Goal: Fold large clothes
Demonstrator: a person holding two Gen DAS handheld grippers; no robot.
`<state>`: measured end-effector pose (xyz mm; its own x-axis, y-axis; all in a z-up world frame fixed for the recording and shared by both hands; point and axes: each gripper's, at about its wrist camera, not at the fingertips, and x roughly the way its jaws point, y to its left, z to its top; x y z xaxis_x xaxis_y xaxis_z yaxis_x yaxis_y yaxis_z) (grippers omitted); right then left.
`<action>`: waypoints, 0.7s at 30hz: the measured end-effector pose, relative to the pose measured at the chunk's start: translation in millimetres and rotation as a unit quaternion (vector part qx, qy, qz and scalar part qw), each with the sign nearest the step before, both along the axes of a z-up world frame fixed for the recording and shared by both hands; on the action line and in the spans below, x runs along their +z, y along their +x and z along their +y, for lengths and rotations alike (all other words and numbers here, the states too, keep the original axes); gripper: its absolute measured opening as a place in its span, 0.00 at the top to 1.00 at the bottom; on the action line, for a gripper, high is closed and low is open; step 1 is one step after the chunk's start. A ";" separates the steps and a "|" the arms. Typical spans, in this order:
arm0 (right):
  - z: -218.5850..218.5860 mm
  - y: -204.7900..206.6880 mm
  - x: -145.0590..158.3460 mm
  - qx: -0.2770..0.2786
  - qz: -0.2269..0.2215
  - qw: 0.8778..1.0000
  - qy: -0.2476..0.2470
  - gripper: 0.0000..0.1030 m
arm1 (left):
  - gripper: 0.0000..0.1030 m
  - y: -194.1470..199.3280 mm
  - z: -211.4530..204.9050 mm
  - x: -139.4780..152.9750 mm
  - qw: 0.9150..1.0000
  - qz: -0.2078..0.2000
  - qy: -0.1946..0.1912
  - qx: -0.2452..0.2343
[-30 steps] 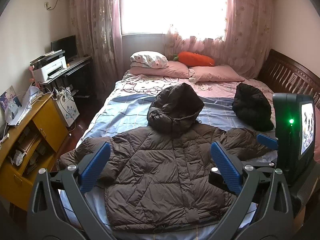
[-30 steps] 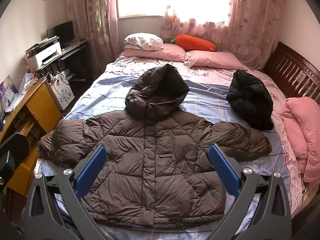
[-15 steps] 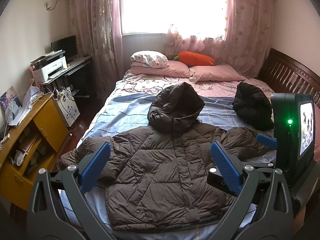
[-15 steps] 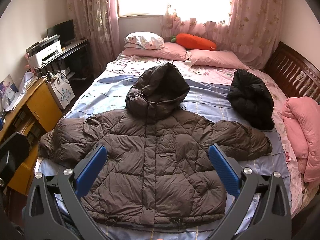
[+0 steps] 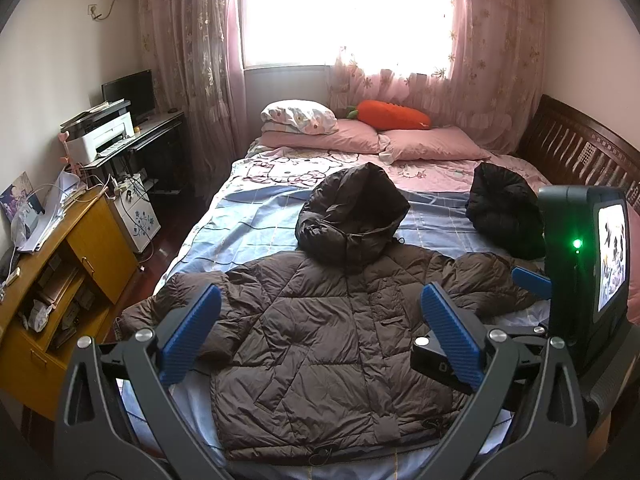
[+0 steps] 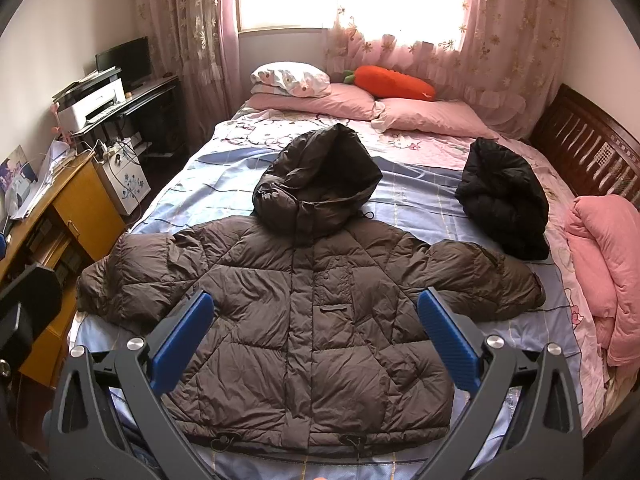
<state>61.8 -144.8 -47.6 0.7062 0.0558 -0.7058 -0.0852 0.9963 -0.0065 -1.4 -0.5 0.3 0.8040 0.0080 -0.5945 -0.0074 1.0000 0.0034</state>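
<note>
From the left wrist view, the left tool [image 5: 320,332] hangs above the foot of the bed [image 5: 248,216] with its blue fingers [image 5: 191,334] spread wide and nothing between them. Below it the brown jacket [image 5: 332,344] lies flat on the blue sheet, front up, sleeves stretched out to both sides, hood [image 5: 352,216] resting toward the pillows [image 5: 432,144]. A black garment [image 5: 506,216] sits bunched near the wooden bed rail, apart from the jacket. The right tool's body shows at the right edge, its small screen lit.

From the right wrist view, the right tool [image 6: 316,340] is also released, fingers [image 6: 448,344] wide apart over the jacket's [image 6: 304,320] lower half and not touching it. The closed front runs down the middle, the hem near the bed's foot. An orange carrot cushion [image 6: 394,82] lies on the pillows, a pink quilt [image 6: 604,272] at the right side.
</note>
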 end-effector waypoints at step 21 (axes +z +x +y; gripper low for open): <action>-0.2 1.1 -1.3 0.001 0.001 1.000 0.000 0.01 | 0.02 0.9 -1.5 0.4 1.000 0.002 0.002 0.000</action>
<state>62.9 -145.0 -48.9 0.7046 0.0574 -0.7073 -0.0881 0.9961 -0.0070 -0.5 -2.0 0.7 0.8021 0.0103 -0.5971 -0.0079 0.9999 0.0067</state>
